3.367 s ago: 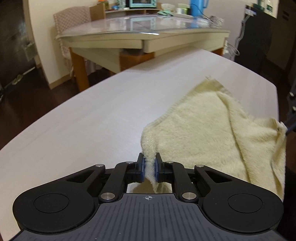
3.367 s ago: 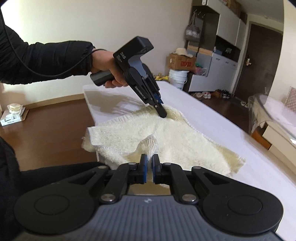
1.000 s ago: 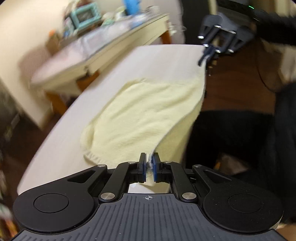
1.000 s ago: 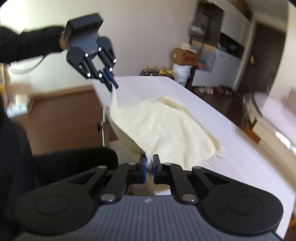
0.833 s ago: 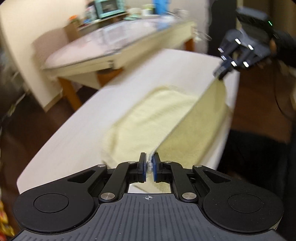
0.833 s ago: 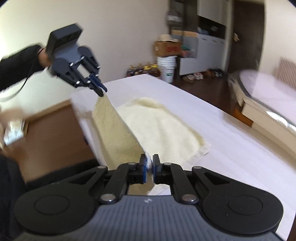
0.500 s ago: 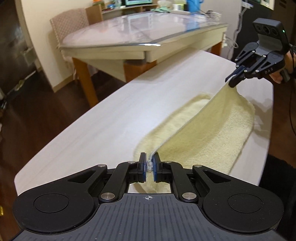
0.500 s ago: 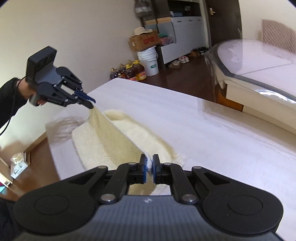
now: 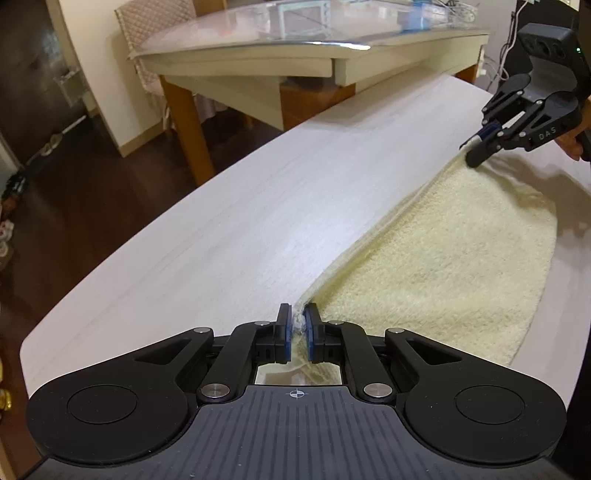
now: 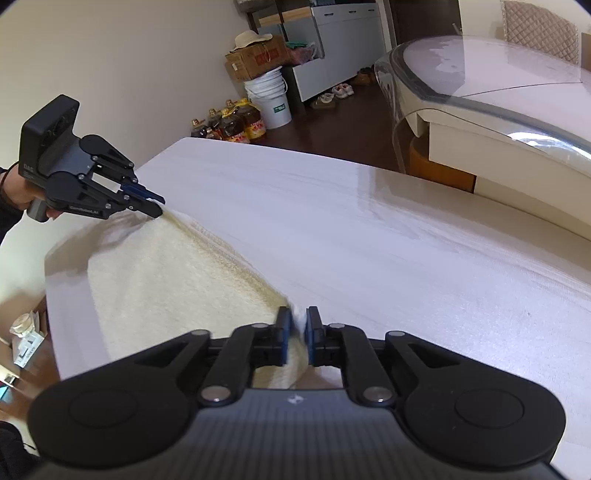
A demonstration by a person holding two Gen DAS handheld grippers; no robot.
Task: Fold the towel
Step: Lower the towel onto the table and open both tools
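A pale yellow towel (image 9: 443, 258) (image 10: 166, 280) lies folded in two on the white table (image 9: 221, 221) (image 10: 369, 240), its top layer flat. My left gripper (image 9: 298, 323) (image 10: 157, 207) sits low at one corner of the doubled edge. Its jaws are opening: a narrow gap shows, with frayed towel corner loose between the pads. At the other corner of the same edge is my right gripper (image 10: 298, 325) (image 9: 474, 151). Its jaws are opening too, with towel fluff in the gap. A hand holds each gripper.
A glass-topped table (image 9: 295, 44) (image 10: 498, 92) stands close beyond the white one, with a quilted chair (image 9: 147, 22) behind it. On the dark floor are a white bucket (image 10: 273, 99), oil bottles (image 10: 229, 125) and a cardboard box (image 10: 255, 55).
Both grippers carried the lifted towel edge across and down onto the table, so the raised layer now lies flat. The pads of both, tight on the corners before, have parted slightly.
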